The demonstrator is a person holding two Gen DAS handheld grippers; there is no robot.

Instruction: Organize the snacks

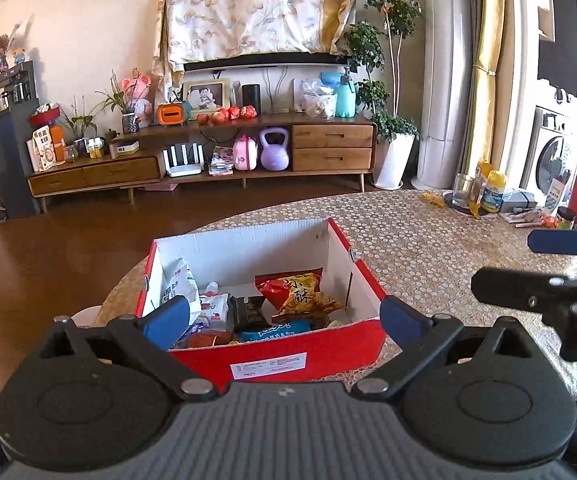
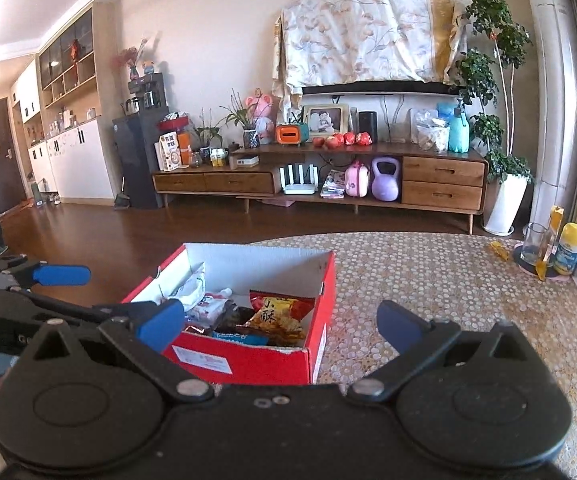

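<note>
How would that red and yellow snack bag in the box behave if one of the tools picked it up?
The red and yellow snack bag looks puffy and crinkled, so it would probably feel light and give under the squeeze. Its glossy film may be slippery. The contents look like crisps, so a hard pinch could crush them.

"What kind of place was it?"

"It was a home, a living room. A long wooden TV cabinet [image 2: 320, 178] stood by the wall, with a framed photo [image 2: 325, 119], a pink plush toy [image 2: 259, 110] and red apples [image 2: 330, 142] on it."

"What else showed that?"

"A flowered cloth [image 2: 364, 28] hung over the TV, a tall potted plant [image 2: 500, 120] stood in the corner, and a washing machine [image 1: 554, 152] was by the window. The table [image 2: 448, 300] had a dotted cover."
</note>
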